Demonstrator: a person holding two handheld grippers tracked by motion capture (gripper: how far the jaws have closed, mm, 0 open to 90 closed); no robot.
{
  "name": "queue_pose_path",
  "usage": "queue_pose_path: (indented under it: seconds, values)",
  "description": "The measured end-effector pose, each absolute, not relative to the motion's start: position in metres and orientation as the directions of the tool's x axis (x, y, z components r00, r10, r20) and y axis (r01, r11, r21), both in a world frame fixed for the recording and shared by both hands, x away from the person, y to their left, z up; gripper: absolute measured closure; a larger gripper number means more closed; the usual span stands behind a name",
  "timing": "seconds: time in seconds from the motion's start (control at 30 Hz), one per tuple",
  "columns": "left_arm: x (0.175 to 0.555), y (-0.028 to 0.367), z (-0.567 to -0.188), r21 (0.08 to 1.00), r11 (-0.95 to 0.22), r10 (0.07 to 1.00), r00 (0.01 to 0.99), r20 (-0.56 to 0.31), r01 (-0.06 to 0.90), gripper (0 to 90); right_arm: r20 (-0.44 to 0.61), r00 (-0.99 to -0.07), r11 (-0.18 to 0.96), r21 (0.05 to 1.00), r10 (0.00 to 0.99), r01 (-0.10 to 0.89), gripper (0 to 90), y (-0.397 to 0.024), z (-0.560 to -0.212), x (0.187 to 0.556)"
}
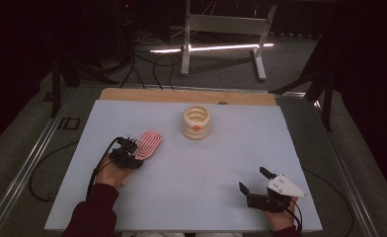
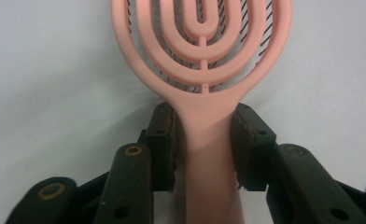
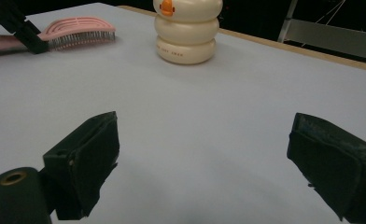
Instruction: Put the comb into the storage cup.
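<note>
- The bench (image 1: 191, 197): we note a pale, blue-grey sheet over its top, with a strip of bare wood showing along the far edge; a dark floor with cables and a white metal frame (image 1: 226, 29) lies beyond that edge.
- The cream container (image 1: 196, 122): a stack of three rounded rings with an orange spot on its front; it stands upright near the middle of the far edge, well apart from both grippers; in the right gripper view it rises past the top of the frame, with small lettering on its lowest ring.
- The pink hairbrush (image 1: 148, 144): it lies flat on the left half of the bench, closer to the left edge than the container is, head towards the far edge and handle towards the near-left corner; the head is an oval of looped ribs, dark bristles showing through the gaps and pointing down at the sheet.
- The left gripper (image 1: 131, 153): held by a hand in a dark red sleeve, it sits at the brush's handle end; in the left gripper view we see both pads (image 2: 164, 140) pressed against the sides of the handle just below the head; the jaws are clamped on the brush handle.
- The right gripper (image 1: 253, 181): it rests near the near-right corner, grey three-cornered plate on top; its jaws stand wide apart with only bare sheet between them; it points towards the container.
</note>
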State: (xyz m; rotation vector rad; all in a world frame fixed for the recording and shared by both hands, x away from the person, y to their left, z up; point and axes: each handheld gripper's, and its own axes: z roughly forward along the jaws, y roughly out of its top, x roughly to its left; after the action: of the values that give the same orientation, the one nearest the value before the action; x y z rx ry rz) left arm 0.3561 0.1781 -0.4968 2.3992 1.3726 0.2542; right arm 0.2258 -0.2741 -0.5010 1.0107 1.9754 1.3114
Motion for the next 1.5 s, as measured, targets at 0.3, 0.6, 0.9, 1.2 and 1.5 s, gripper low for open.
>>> queue_pose_path:
  seconds: [0.3, 0.6, 0.9, 1.2, 1.5]
  values:
    - [0.356, 0.176, -0.496, 0.387, -0.484, 0.849, 0.528, -0.01, 0.785, 68.7, -0.043, -0.561, 0.24, 0.928, 0.827, 0.283, 8.8, -0.274, -0.501, 0.226]
    - [0.355, 0.174, -0.496, 0.396, -0.487, 0.849, 0.528, 0.009, 0.778, 69.8, -0.042, -0.561, 0.24, 0.928, 0.826, 0.284, 8.8, -0.273, -0.501, 0.226]
    - [0.353, 0.175, -0.491, 0.437, -0.482, 0.841, 0.541, -0.011, 0.759, 69.9, -0.041, -0.562, 0.239, 0.928, 0.826, 0.285, 8.8, -0.274, -0.502, 0.226]
    - [0.351, 0.175, -0.484, 0.474, -0.48, 0.838, 0.546, -0.002, 0.738, 69.9, -0.041, -0.56, 0.238, 0.929, 0.828, 0.283, 8.8, -0.275, -0.501, 0.226]
    - [0.348, 0.171, -0.475, 0.511, -0.48, 0.835, 0.55, 0.016, 0.713, 69.9, -0.04, -0.559, 0.236, 0.93, 0.828, 0.283, 8.8, -0.274, -0.501, 0.225]
